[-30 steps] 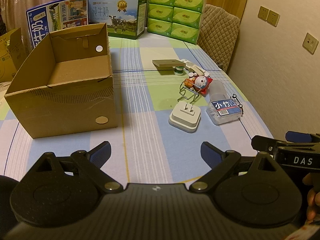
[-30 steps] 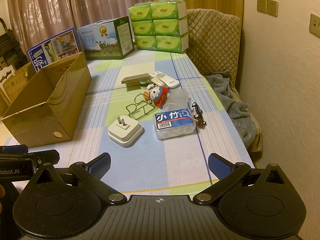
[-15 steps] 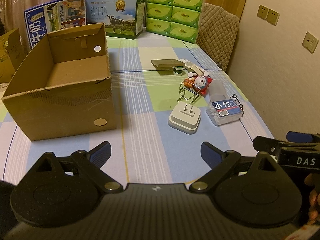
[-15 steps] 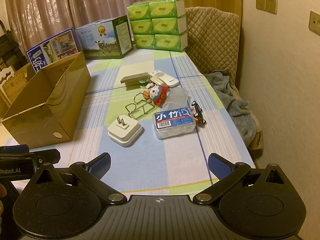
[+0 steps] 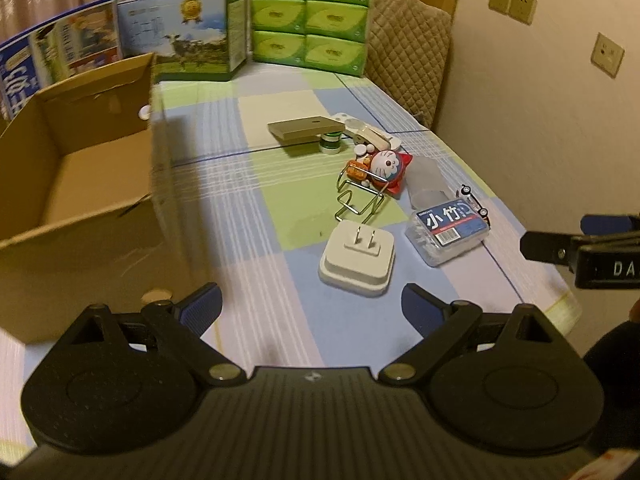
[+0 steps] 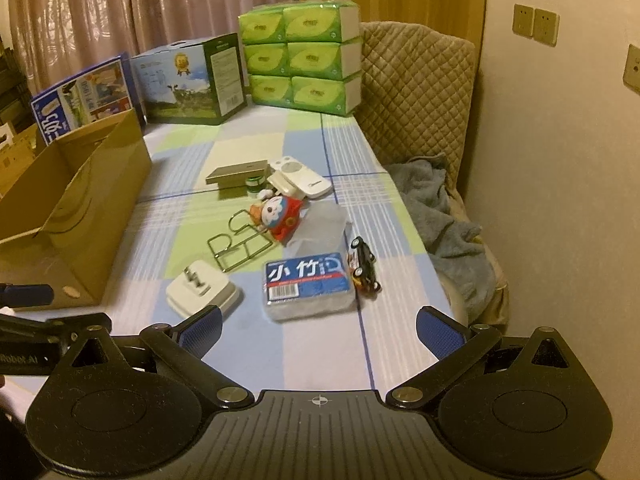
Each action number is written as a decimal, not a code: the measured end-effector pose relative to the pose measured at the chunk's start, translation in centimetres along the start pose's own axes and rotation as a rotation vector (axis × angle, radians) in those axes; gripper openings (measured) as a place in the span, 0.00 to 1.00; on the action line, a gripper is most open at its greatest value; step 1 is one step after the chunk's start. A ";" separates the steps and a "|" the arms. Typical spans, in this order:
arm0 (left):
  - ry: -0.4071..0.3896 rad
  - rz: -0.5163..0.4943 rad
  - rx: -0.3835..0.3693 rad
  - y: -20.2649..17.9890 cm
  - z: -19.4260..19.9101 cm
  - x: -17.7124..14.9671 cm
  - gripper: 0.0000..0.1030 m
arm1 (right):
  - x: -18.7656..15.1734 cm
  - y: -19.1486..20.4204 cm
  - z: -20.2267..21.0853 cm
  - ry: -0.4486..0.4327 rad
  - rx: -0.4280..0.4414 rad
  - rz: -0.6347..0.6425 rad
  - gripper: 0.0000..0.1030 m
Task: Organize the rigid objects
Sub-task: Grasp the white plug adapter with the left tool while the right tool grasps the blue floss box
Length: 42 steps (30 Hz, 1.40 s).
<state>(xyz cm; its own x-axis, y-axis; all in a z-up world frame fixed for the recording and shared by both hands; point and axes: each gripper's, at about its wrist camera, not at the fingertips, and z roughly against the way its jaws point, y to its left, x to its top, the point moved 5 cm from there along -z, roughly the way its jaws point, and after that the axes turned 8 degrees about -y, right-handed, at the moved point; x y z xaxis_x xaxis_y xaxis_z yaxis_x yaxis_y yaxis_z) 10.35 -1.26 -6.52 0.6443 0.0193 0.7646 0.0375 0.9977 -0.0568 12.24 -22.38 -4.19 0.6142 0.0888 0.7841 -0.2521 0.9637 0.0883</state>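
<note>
Approach to first pick; nothing in the cardboard box point(image 5: 76, 184) yet.

Left gripper point(image 5: 311, 304) and right gripper point(image 6: 319, 326) both gape wide, holding nothing. White plug adapter point(image 5: 357, 257) sits centre frame in the left view, prongs up, just beyond the left fingertips; toothpick case point(image 6: 307, 285) lies lower centre in the right view, toy car point(image 6: 363, 265) beside it. Judgement: close on the adapter's flat sides, below the prongs, then carry to the box at left.

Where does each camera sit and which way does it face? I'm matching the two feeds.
Left wrist: on the left gripper, facing the cardboard box and white plug; right gripper at the edge.
Right wrist: on the right gripper, facing the blue-labelled box and toy car.
Shared: table clutter, both grippers open.
</note>
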 end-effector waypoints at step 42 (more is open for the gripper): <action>0.063 -0.093 -0.068 0.0 -8.8 -2.3 0.59 | -1.2 0.6 -9.9 0.049 0.085 0.043 0.97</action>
<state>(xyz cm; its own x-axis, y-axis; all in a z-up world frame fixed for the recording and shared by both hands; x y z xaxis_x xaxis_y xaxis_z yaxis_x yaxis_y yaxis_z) 15.65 -1.85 -13.93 0.6820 -0.0789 0.7271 0.1494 0.9882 -0.0329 18.75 -19.42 -11.20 0.6369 0.1434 0.7575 -0.3400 0.9341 0.1090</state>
